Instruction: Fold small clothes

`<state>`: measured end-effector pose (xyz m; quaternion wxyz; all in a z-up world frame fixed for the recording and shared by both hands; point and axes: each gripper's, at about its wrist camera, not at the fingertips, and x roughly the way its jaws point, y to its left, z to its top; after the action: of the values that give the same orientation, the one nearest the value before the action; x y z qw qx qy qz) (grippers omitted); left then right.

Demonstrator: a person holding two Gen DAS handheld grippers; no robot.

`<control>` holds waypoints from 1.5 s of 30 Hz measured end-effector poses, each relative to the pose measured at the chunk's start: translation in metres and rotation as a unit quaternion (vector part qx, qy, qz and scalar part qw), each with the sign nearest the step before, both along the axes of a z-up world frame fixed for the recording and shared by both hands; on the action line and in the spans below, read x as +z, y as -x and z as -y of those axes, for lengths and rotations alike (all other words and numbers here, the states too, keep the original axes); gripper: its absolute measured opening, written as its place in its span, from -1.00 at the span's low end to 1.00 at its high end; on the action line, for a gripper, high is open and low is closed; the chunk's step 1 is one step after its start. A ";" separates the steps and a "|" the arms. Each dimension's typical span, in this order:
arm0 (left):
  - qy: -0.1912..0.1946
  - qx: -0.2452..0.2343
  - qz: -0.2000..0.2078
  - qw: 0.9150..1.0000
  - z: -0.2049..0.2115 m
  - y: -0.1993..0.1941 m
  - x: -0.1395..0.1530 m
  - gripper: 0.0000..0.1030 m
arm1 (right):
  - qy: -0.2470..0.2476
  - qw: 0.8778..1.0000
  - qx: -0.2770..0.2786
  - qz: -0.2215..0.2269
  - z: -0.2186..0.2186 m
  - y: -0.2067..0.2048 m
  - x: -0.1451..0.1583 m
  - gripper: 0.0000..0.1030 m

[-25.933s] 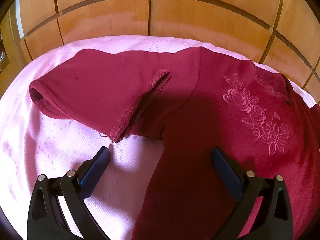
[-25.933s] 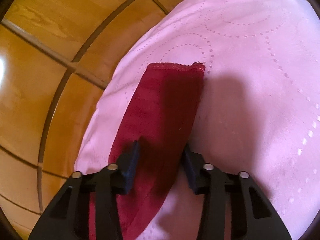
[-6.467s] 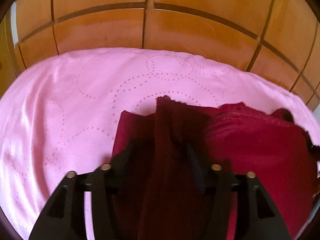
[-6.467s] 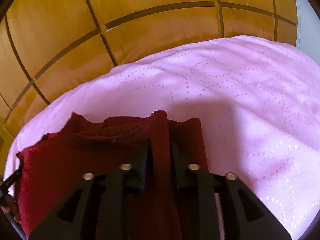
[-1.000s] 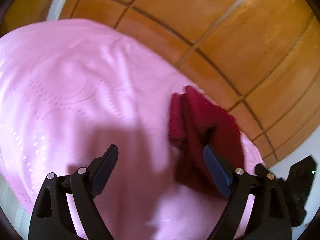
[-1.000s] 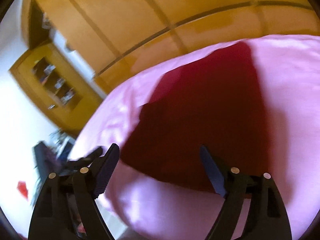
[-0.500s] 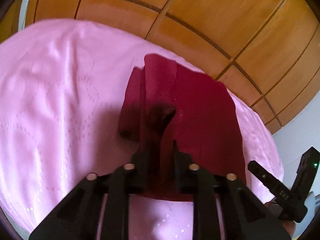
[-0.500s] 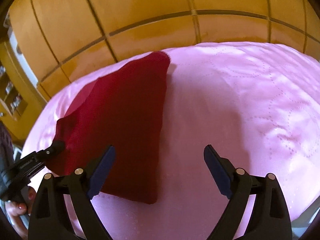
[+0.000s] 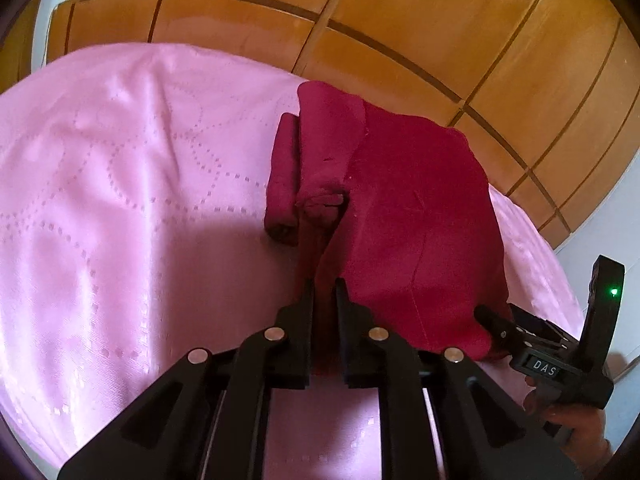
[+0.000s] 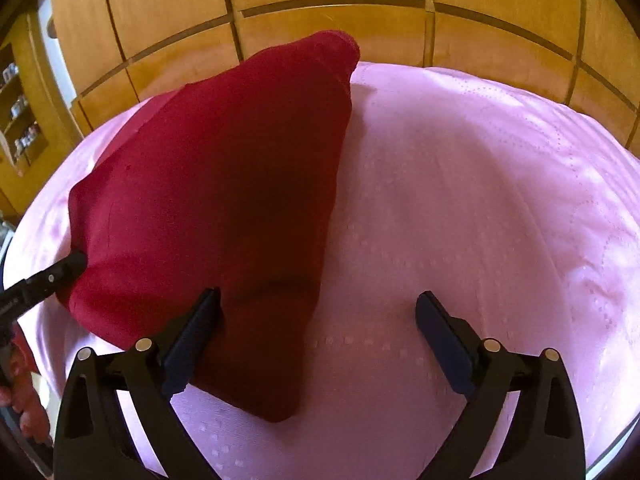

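A dark red garment point(image 9: 412, 220) lies folded into a thick bundle on the pink bedspread point(image 9: 120, 200). My left gripper point(image 9: 324, 288) is shut on the garment's near edge, with cloth between its fingers, and that edge is lifted. In the right wrist view the garment point(image 10: 224, 200) rises as a tilted slab on the left. My right gripper point(image 10: 318, 312) is open and empty, its left finger point(image 10: 196, 332) against the garment's near corner. The right gripper also shows in the left wrist view point(image 9: 560, 352), beside the garment's right corner.
Wooden panelled wardrobe doors point(image 9: 400, 20) stand right behind the bed. A shelf unit with small items point(image 10: 20, 120) is at the far left. The bedspread point(image 10: 480, 200) stretches bare to the right of the garment.
My left gripper was open a second ago; it has shut on the garment's near edge and lifted it a little. My right gripper has stayed open and moved closer to the garment.
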<state>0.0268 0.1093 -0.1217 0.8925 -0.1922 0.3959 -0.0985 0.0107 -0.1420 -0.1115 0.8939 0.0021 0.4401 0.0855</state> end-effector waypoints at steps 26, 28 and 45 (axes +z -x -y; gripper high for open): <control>-0.212 -0.045 0.043 0.975 0.063 -0.091 0.033 0.45 | -0.076 0.995 -0.068 0.018 0.019 -0.095 0.066 0.89; -0.200 -0.044 0.055 0.977 0.059 -0.088 0.028 0.46 | -0.057 0.996 -0.064 0.015 0.008 -0.109 0.061 0.89; -0.152 -0.054 0.055 0.985 0.049 -0.090 0.019 0.55 | -0.069 0.994 -0.090 0.000 0.025 -0.135 0.013 0.93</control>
<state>0.1171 0.0600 -0.1026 0.9251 -0.0269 0.3666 -0.0951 0.1454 -0.1671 -0.0987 0.8958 0.1030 0.4309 0.0349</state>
